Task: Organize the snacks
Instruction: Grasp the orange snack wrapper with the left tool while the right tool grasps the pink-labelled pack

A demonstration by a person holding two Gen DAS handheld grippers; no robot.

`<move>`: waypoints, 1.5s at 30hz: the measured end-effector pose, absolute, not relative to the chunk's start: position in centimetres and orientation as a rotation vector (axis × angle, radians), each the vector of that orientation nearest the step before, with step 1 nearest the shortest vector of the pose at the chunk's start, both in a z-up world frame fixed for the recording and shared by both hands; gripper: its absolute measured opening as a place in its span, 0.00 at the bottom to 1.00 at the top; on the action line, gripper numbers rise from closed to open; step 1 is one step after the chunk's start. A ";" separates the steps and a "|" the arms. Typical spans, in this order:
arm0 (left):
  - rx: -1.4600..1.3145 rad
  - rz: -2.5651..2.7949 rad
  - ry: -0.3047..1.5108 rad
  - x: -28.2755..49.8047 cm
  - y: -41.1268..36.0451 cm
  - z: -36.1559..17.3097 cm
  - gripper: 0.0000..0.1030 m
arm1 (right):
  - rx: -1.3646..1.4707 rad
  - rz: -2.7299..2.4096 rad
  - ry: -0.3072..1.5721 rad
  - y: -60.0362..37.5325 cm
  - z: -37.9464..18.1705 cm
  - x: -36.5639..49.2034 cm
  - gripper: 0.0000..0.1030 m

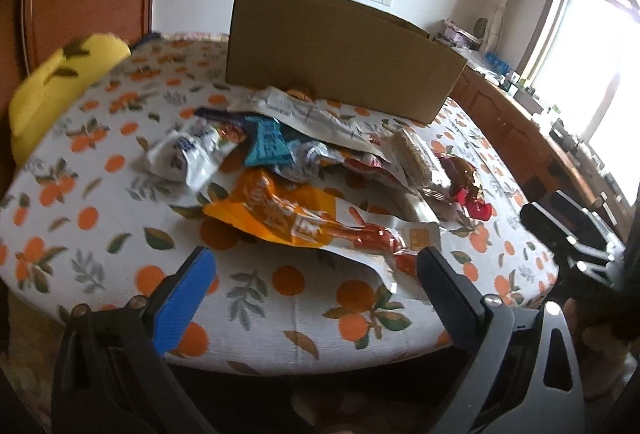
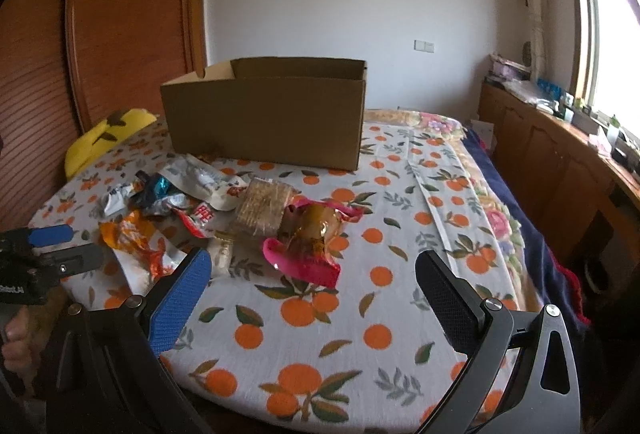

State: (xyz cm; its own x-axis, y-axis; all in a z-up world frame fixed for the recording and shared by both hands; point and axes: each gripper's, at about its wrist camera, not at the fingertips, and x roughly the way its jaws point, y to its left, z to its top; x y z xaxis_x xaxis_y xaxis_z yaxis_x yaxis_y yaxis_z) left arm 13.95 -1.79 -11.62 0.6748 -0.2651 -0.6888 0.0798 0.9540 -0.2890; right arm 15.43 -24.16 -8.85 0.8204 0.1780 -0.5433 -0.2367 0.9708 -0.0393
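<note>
- Your left gripper (image 1: 316, 266) hangs with jaws spread wide, holding nothing, low at the near edge of the orange-print cloth (image 1: 120, 201).
- Directly ahead of it lies the orange packet (image 1: 280, 218), its long axis running left to right across the jaw gap; this arm is nearer.
- The snack pile (image 2: 208, 201) sits in front of the open cardboard box (image 2: 264, 121).
- Your right gripper (image 2: 312, 270) is equally wide and empty, with the pink-wrapped snack (image 2: 312, 238), possibly a pastry, just ahead.
</note>
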 end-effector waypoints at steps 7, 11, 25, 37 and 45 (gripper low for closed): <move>-0.343 -0.232 0.877 14.5 -2.0 -12.5 0.73 | -0.100 0.230 0.567 -24.2 -9.1 15.3 1.00; -0.393 -0.231 0.913 15.5 -2.2 -13.1 0.71 | -0.093 0.230 0.569 -24.5 -9.2 15.6 1.00; -0.375 -0.127 0.922 20.0 -2.4 -13.1 0.77 | -0.139 0.249 0.582 -24.0 -10.0 17.2 1.00; -0.230 -0.103 0.892 19.1 -1.3 -13.3 0.37 | -0.201 0.255 0.582 -22.7 -10.1 19.9 1.00; -0.215 -0.101 0.889 18.5 -0.2 -13.3 0.41 | -0.205 0.290 0.641 -22.6 -10.7 21.9 1.00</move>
State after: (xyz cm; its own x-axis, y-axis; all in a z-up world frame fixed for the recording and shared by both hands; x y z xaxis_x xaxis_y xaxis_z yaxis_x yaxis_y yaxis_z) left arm 18.48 -0.24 -13.34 0.6272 -0.1761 -0.7587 -0.0017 0.9738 -0.2275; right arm 21.91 -22.59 -10.70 0.7634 0.2024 -0.6134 -0.3279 0.9396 -0.0981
